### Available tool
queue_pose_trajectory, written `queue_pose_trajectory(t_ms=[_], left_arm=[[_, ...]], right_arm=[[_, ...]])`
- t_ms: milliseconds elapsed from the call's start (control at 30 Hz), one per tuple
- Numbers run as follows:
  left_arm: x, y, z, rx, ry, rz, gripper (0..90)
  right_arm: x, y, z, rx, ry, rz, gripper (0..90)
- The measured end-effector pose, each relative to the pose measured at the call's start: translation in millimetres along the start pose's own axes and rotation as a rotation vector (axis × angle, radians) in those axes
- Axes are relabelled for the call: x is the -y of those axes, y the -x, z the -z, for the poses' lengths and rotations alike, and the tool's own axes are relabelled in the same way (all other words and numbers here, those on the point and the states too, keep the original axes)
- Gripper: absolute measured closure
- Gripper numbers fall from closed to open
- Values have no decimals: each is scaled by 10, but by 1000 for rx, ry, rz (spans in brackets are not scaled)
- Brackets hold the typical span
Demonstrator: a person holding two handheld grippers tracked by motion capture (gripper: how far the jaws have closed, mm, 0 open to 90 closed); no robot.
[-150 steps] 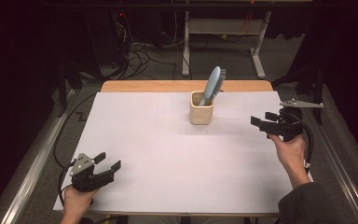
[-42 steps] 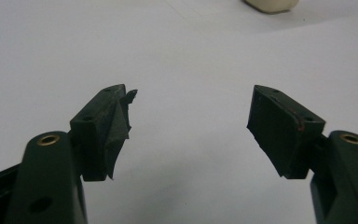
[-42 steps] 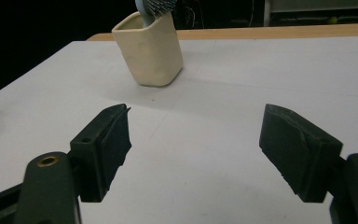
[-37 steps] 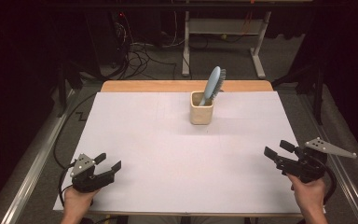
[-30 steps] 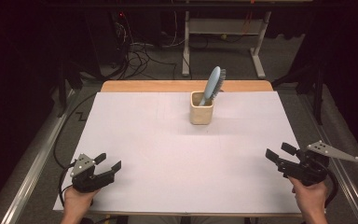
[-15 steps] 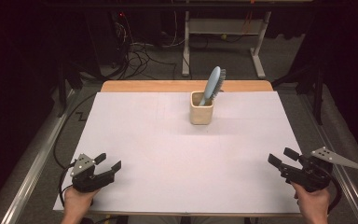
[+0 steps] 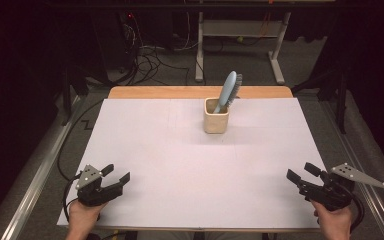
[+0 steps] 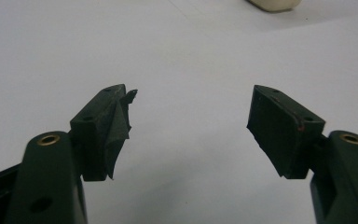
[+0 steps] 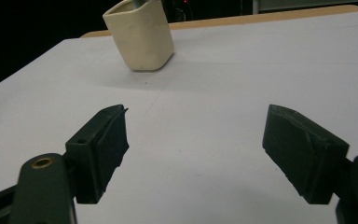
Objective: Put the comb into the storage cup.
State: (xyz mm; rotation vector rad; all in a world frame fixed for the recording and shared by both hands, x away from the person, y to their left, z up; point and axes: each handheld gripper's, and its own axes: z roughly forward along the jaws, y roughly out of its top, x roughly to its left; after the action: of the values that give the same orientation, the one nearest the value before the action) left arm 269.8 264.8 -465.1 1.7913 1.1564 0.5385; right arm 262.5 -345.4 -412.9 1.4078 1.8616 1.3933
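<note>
high view: pale-blue brush (image 7: pixel 228 91) leans, seemingly bristles-up, in cream cup (image 7: pixel 215 121).

I see the table (image 7: pixel 145 150) with a cup (image 7: pixel 216 121) standing toward its far edge, a little right of the middle. A brush (image 7: pixel 228 90) stands in the cup, leaning to the right. My left gripper (image 7: pixel 117 176) sits at the near left corner and my right gripper (image 7: pixel 302 172) at the near right corner, both well apart from the cup. Behind the table, cables (image 7: pixel 150 62) lie on the floor, and a stand (image 7: pixel 240 35) rises farther back.
</note>
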Motion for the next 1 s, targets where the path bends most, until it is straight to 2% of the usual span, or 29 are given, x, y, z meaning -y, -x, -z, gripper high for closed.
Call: queue_pose_trajectory(t_ms=[733, 1000], left_arm=[[-1, 1, 8, -1, 4, -1, 301], [-1, 8, 12, -2, 7, 1, 301]], right_arm=[[189, -16, -56, 31, -21, 23, 218], [255, 0, -40, 41, -17, 18, 212]])
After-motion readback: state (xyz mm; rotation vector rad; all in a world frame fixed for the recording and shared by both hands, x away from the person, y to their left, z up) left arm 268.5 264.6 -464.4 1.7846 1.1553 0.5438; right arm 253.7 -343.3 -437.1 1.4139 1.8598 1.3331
